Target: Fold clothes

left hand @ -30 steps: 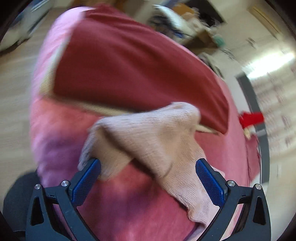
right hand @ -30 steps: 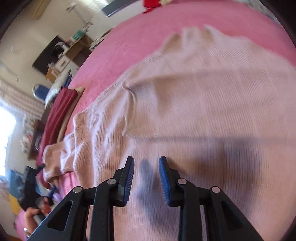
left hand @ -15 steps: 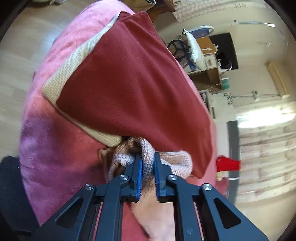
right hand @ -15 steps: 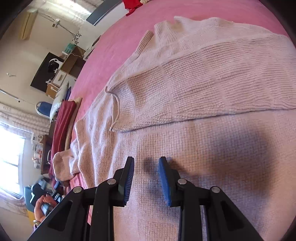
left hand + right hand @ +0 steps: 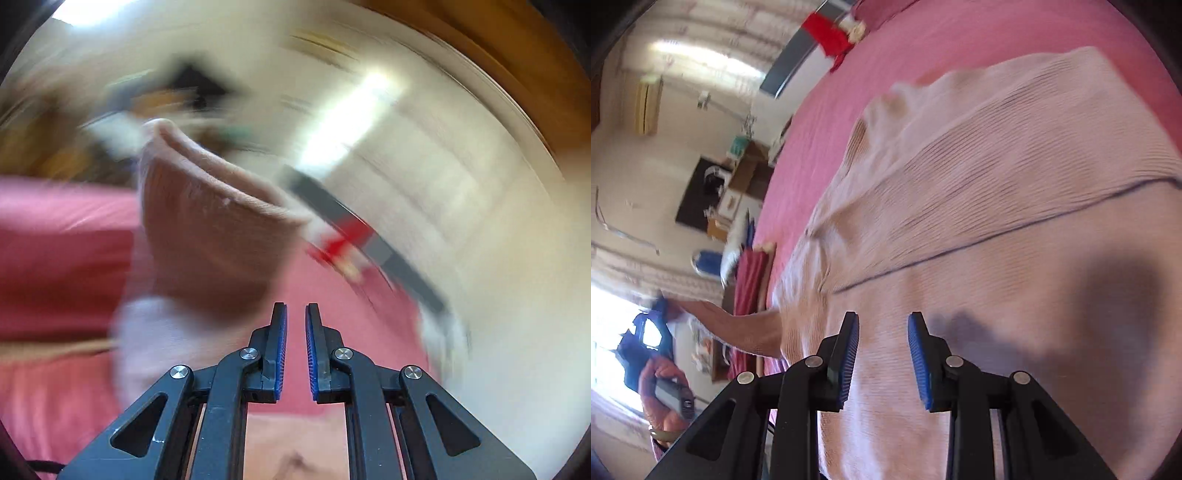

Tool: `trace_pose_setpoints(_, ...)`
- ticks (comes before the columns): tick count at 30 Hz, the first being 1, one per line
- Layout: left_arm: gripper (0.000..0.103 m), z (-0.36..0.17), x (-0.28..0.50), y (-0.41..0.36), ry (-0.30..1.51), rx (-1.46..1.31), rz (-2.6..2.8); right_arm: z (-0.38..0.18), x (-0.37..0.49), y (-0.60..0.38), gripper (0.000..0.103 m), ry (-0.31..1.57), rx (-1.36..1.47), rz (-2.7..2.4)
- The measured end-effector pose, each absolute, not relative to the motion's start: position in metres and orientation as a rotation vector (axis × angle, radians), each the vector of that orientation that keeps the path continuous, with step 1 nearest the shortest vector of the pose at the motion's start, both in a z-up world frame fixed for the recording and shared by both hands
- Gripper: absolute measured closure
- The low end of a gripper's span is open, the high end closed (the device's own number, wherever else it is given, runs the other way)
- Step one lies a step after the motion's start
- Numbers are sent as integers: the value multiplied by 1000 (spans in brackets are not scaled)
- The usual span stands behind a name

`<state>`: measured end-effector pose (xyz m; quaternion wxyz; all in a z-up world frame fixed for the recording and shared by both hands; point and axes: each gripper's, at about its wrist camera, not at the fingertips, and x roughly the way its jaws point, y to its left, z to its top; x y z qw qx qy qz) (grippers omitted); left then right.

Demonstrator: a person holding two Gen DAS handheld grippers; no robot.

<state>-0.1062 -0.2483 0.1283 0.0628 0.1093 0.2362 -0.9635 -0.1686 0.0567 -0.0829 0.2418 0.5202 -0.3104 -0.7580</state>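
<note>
At frame centre, the left claw [image 5: 295, 347], nearly pressed together, seems to pinch the sleeve [image 5: 218, 236]; swinging fast could slip it.

Pale pink ribbed sweater [image 5: 997, 229] on a pink bedspread [image 5: 886, 62]; dark red cushion [image 5: 748, 284].

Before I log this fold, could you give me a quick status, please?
Left gripper nearly shut, grip unclear in blur. Right gripper open over sweater. Sleeve lifted. Nothing in the way.
</note>
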Motion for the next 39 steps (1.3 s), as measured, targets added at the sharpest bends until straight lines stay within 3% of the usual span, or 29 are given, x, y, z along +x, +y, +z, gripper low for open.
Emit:
trace_pose_setpoints(4, 92, 74, -149, -99, 70, 771, -3192, -87, -162, 105, 74, -943, 1417, -2126)
trace_pose_setpoints(8, 91, -8, -141, -14, -198, 1260, -3291, -97, -162, 134, 75, -973, 1455, -2164)
trace_pose_setpoints(12, 87, -23, -110, -21, -285, 1244, -3325, -94, -179, 128, 74, -894, 1442, -2165)
trace_pose_setpoints(14, 87, -25, -101, -55, -208, 1169, -3262, -84, -198, 105, 74, -832, 1391, -2125)
trace_pose_setpoints(16, 84, -29, -95, -105, 27, 1101, -3179, -72, -222, 69, 74, -745, 1343, -2065)
trace_pose_setpoints(19, 68, -36, -92, -167, 348, 998, -3006, -60, -259, -3, 74, -583, 1319, -1988)
trace_pose_setpoints(23, 65, -58, -87, -215, 654, 969, -2834, -64, -306, -90, 74, -488, 1397, -1942)
trace_pose_setpoints(29, 38, -82, -73, -224, 860, 985, -2819, -118, -341, -158, 74, -515, 1650, -1814)
trace_pose_setpoints(30, 30, -82, -73, -223, 879, 982, -2834, -122, -341, -158, 77, -587, 1641, -1789)
trace_pose_setpoints(31, 23, -82, -72, -222, 898, 979, -2848, -125, -339, -157, 89, -669, 1622, -1763)
trace_pose_setpoints(32, 22, -82, -72, -220, 917, 975, -2863, -128, -338, -156, 97, -749, 1601, -1735)
trace_pose_setpoints(35, 22, -74, -70, -215, 849, 1015, -2868, -113, -330, -141, 98, -930, 1480, -1683)
trace_pose_setpoints(39, 22, -68, -63, -205, 765, 1023, -2900, -55, -310, -88, 98, -1014, 1255, -1721)
